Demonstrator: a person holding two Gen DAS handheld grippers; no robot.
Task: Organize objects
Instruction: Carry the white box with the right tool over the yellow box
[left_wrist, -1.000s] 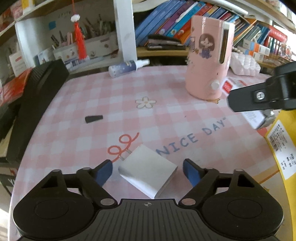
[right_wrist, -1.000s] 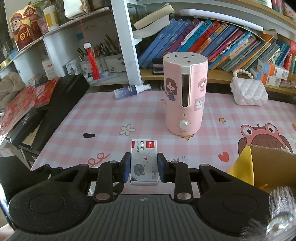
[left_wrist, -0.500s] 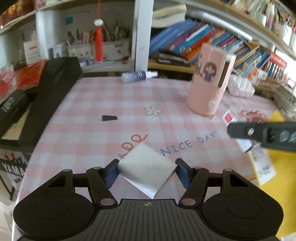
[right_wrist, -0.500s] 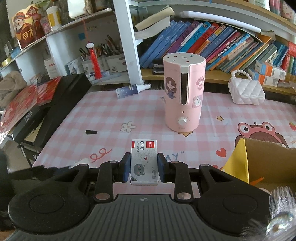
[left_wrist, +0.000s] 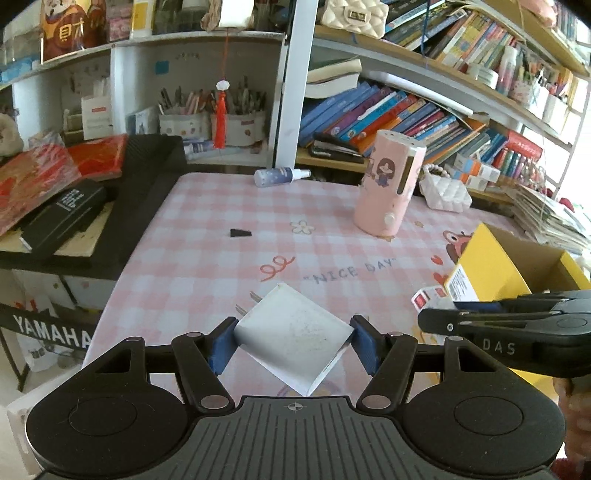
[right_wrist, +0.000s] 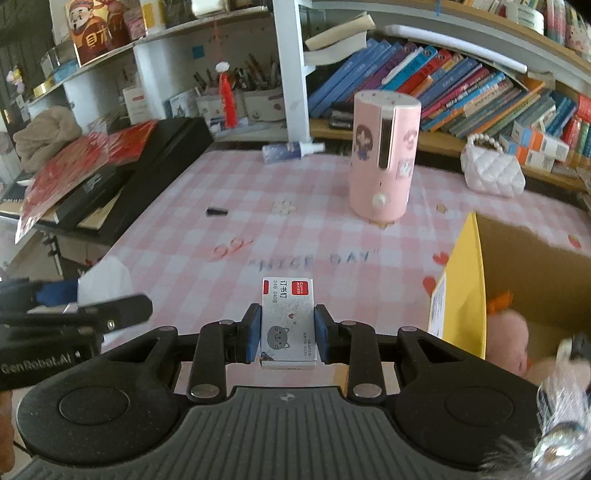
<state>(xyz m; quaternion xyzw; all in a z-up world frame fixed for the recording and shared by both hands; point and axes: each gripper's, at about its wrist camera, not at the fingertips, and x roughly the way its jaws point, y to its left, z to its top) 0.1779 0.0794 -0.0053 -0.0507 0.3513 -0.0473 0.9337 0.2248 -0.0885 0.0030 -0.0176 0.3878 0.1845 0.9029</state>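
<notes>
Left wrist view. The left gripper (left_wrist: 293, 341) is closed on a white plug adapter (left_wrist: 293, 338), its blue pads (left_wrist: 221, 345) pressing two opposite corners so that the block sits cornerwise, prongs pointing up and to the left. The adapter is held clear above the pink checked tablecloth (left_wrist: 207, 266). Beyond it lie a small black wedge (left_wrist: 241, 233), a spray bottle (left_wrist: 280, 175) on its side at the far edge, and an upright pink humidifier (left_wrist: 389, 188). At right stands an open yellow cardboard box (left_wrist: 491, 269); the right gripper crosses in front of it, seen side-on, the small box in its grip just visible at its tip.

Right wrist view. The right gripper (right_wrist: 287, 334) is clamped narrowly on a small staple box (right_wrist: 287, 323) — cat drawing on its face, red label at the far end — held lengthwise above the cloth. The yellow box (right_wrist: 461, 295) lies just to the right, a pink plush toy (right_wrist: 508, 339) inside it. At left the other gripper enters blurred, the white adapter (right_wrist: 105, 282) showing behind it.
</notes>
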